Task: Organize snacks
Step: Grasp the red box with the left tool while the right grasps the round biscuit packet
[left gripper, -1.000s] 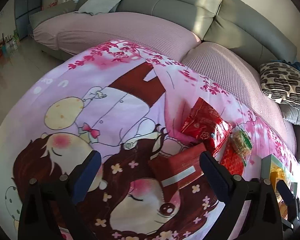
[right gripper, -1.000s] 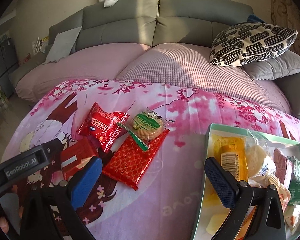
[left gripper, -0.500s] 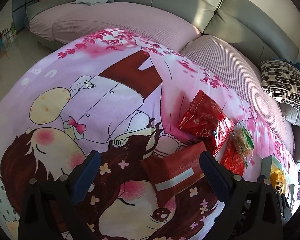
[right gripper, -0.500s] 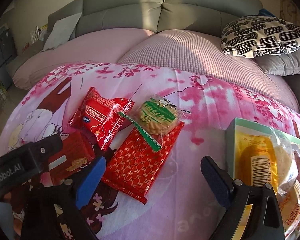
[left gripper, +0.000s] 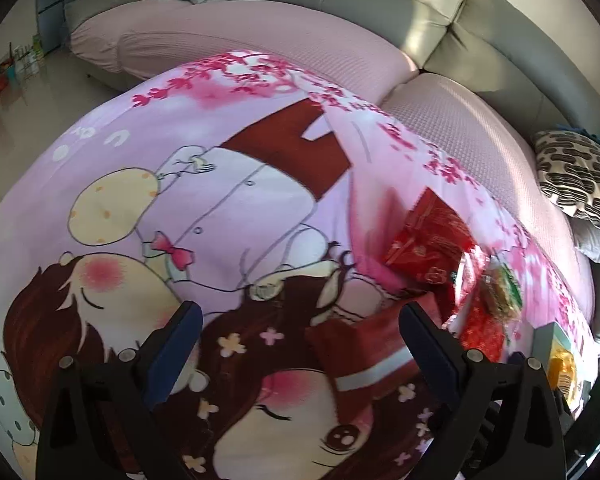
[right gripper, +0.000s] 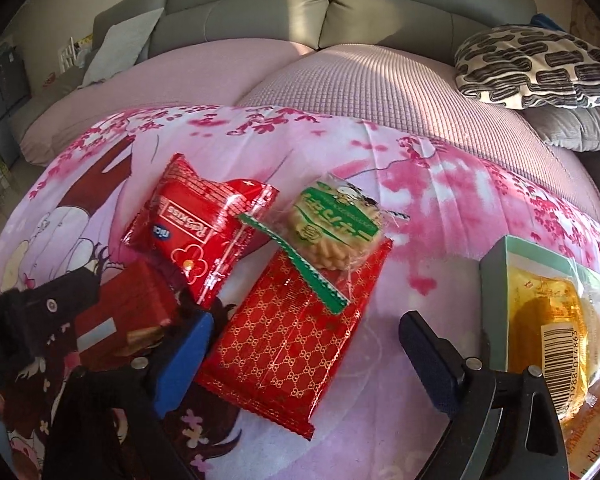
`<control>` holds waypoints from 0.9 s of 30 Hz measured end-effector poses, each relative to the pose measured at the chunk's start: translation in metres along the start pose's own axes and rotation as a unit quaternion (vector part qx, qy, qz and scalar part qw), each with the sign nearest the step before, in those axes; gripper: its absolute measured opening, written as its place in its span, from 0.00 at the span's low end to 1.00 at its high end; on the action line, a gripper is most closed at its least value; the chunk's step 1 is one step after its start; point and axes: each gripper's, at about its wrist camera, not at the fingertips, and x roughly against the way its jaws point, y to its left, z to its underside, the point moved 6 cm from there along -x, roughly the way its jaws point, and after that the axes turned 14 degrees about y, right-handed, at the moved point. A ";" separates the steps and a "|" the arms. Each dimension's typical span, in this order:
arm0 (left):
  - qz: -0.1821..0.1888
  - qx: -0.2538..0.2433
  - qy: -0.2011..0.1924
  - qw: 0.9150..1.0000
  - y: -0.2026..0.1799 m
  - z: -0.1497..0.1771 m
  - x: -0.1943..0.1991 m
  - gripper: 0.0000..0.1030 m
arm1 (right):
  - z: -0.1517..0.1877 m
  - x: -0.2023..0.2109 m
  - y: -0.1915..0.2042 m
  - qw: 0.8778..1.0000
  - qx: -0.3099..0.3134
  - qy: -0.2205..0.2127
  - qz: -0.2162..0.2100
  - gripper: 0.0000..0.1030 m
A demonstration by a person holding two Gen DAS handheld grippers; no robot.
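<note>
the left gripper is hovering over the pink cartoon cloth, jaws spread wide and holding nothing, with the dark red box lying just ahead between them. the right gripper is also gaping wide and empty above the red patterned packet. a green-labelled biscuit pack is resting on that packet's far end, beside the glossy red bag. the tray of snacks is sitting at the right.

The cloth is pink with cherry blossoms and a brown-haired cartoon girl. A red packet carries a gold lattice. The round biscuit pack has a green label. The cushion is cream with black dashes.
</note>
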 end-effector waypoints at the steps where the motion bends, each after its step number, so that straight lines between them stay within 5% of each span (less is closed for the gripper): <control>1: -0.004 0.005 0.000 1.000 0.003 -0.001 -0.001 0.96 | 0.001 0.000 -0.001 1.000 -0.001 0.001 0.000 0.92; 17: -0.044 0.035 -0.008 0.998 0.027 -0.002 0.000 0.96 | 0.008 0.006 -0.019 1.000 -0.011 0.004 0.005 0.71; 27: -0.069 0.006 0.002 0.998 0.024 0.003 -0.004 0.96 | 0.006 0.005 -0.024 1.000 -0.011 0.006 0.008 0.68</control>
